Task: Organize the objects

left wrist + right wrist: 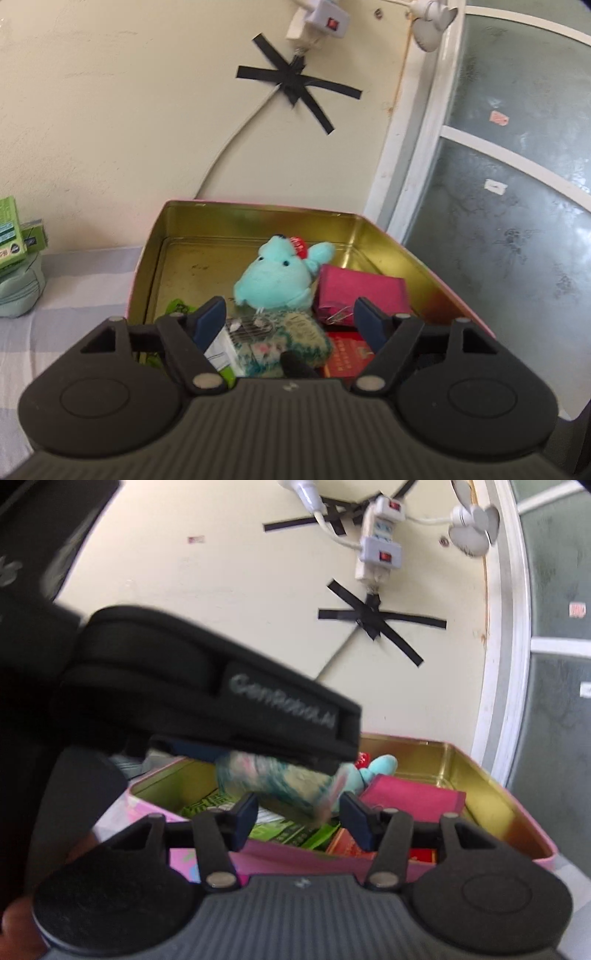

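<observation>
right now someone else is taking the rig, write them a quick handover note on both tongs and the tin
Left tongs: open over the tin, straddling the knitted piece without pinching it.
Right tongs: open, empty, at the tin's near wall, below the left rig.
In the tin: plush, knitted piece, pink box, red box, green packets.
Still out: green boxes and a pale pouch, on the bed to the left.
Done: most things are in the tin.
Left: lift the left tongs clear, fetch the green boxes and pouch if they belong there. No lid is in view.
</observation>
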The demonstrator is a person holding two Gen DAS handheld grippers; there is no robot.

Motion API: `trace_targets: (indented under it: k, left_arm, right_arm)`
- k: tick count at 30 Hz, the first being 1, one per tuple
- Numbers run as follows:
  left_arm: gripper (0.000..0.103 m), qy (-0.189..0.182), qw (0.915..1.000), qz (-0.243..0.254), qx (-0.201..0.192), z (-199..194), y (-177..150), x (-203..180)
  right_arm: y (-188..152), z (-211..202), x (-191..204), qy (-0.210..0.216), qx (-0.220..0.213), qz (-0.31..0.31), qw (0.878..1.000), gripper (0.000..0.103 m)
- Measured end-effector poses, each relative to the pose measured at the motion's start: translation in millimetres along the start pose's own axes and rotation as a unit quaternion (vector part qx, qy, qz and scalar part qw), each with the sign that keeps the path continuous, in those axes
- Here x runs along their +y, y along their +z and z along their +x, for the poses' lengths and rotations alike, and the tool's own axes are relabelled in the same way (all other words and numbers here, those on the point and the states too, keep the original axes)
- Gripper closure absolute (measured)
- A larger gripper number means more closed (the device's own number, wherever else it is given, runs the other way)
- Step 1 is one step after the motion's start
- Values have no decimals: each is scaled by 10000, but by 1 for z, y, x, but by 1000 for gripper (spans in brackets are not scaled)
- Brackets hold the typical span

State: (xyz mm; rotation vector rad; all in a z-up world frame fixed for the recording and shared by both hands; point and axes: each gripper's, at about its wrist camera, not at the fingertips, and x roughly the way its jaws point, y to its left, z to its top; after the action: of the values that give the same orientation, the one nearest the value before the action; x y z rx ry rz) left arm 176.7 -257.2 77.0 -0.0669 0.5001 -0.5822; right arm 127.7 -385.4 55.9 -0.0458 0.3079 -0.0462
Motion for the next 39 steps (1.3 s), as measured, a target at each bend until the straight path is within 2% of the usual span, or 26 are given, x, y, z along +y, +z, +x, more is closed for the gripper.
trace_targets:
  k: [1, 9, 14, 17, 20, 22, 25, 26, 27, 29, 32, 34, 39]
  left_arm:
    - [25, 36, 10000, 6, -5, -2, -1, 3]
    - [24, 329, 9986, 223, -335, -56, -15, 42]
    - [24, 915, 9957, 111, -82, -78, -34, 85]
    - [24, 1416, 9896, 125, 207, -84, -47, 118]
    - [24, 1962, 9793, 22, 487, -87, -56, 156]
    - [24, 2356, 9696, -214, 627, -90, -57, 186]
    - [24, 2754, 9570, -694, 583, -101, -60, 229]
    - [24, 2789, 9540, -954, 551, -104, -61, 242]
    - [24, 2660, 9537, -1343, 403, -112, -63, 254]
    - [24, 2471, 9543, -1667, 229, -120, -64, 262]
    - [22, 2378, 9584, -1559, 254, -119, -63, 257]
    - [16, 2253, 9615, -1549, 275, -116, -62, 258]
    - [13, 2178, 9624, -1598, 286, -113, -61, 263]
  right_arm:
    - [-1, 0, 0, -76, -46, 9, 10000, 36]
    - [-7, -42, -1, 34, -430, -7, 9991, 34]
    - [-6, -55, 29, 464, -553, -277, 9970, 33]
    - [-5, -49, 57, 868, -378, -534, 9941, 31]
    - [-6, -36, 89, 1417, 56, -722, 9873, 30]
    - [-8, -24, 114, 1744, 540, -829, 9797, 29]
    - [-2, -4, 144, 2055, 871, -718, 9721, 29]
    - [2, 4, 153, 2151, 948, -609, 9701, 29]
    - [9, 15, 164, 2203, 1003, -459, 9692, 29]
    - [24, 37, 181, 2245, 1021, -138, 9690, 26]
    - [48, 78, 204, 2111, 875, 345, 9729, 17]
    - [64, 110, 217, 1921, 832, 598, 9760, 15]
    - [95, 177, 231, 1504, 799, 1032, 9800, 15]
